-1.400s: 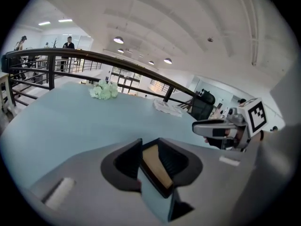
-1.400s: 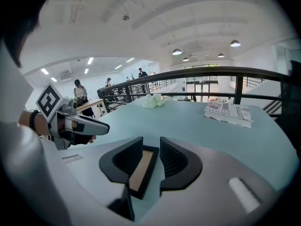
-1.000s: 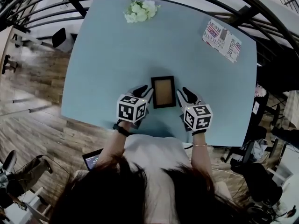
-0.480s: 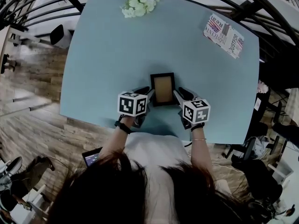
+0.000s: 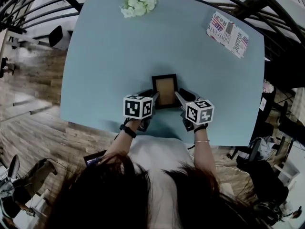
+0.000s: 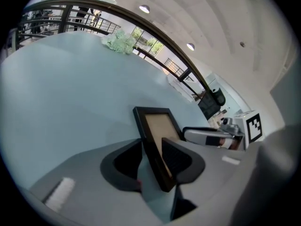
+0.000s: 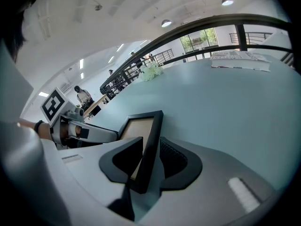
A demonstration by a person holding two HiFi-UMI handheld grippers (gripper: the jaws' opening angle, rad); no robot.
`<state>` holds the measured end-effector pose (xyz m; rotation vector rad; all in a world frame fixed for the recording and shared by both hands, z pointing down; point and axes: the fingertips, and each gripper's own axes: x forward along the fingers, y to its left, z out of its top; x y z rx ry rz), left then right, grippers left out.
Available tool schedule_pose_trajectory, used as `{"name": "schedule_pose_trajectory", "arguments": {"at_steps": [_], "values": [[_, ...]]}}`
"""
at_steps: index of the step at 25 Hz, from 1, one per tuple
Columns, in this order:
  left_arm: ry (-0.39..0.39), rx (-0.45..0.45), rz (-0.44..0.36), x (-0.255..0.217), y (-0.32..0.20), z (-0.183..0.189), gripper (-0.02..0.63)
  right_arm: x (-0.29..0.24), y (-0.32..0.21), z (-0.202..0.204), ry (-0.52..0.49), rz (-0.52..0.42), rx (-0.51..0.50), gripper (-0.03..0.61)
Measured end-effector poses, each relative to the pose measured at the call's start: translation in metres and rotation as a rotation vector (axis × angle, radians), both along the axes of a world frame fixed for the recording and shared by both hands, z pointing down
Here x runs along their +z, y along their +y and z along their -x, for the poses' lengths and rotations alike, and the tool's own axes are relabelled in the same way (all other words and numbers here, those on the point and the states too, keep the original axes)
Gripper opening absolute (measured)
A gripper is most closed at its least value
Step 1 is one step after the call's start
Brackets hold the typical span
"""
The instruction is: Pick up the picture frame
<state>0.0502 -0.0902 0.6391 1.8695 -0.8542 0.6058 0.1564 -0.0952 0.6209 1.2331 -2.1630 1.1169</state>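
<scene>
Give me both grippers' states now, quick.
Left gripper: open, its jaws have just been opening; the black rectangular picture frame stands between them, ungripped.
Right gripper: closed on the frame's opposite edge.

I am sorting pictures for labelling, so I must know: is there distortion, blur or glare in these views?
Head view: strong fisheye bend, the table has curved edges; the picture frame is sharp, evenly lit, without glare. Left gripper view: black rounded corners, a bright ceiling lamp. Right gripper view: same bend and dark border.
</scene>
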Motion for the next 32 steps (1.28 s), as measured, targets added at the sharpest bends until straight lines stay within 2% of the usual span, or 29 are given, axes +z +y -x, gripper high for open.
{"name": "schedule_pose_trajectory", "arguments": {"at_steps": [3,8,14,19,26,32], "values": [[-0.043,-0.007,-0.010,0.003,-0.002,0.004,0.155,0.004,0.001,0.003,-0.042,0.025,-0.004,0.089],[-0.046,-0.026,0.007,0.005,-0.003,0.006,0.156,0.006,0.000,0.002,-0.066,0.049,-0.004,0.087],[0.006,-0.084,0.068,0.008,-0.002,0.010,0.143,0.008,0.001,0.004,-0.116,0.108,-0.030,0.088],[0.029,-0.097,0.078,0.008,-0.003,0.010,0.141,0.011,0.002,0.009,-0.168,0.187,-0.059,0.089],[0.040,-0.099,0.071,0.008,-0.002,0.010,0.140,0.012,0.001,0.006,-0.407,0.369,-0.023,0.089],[0.046,-0.078,0.064,0.008,-0.002,0.011,0.140,0.007,0.002,0.010,-0.519,0.466,-0.106,0.087]]}}
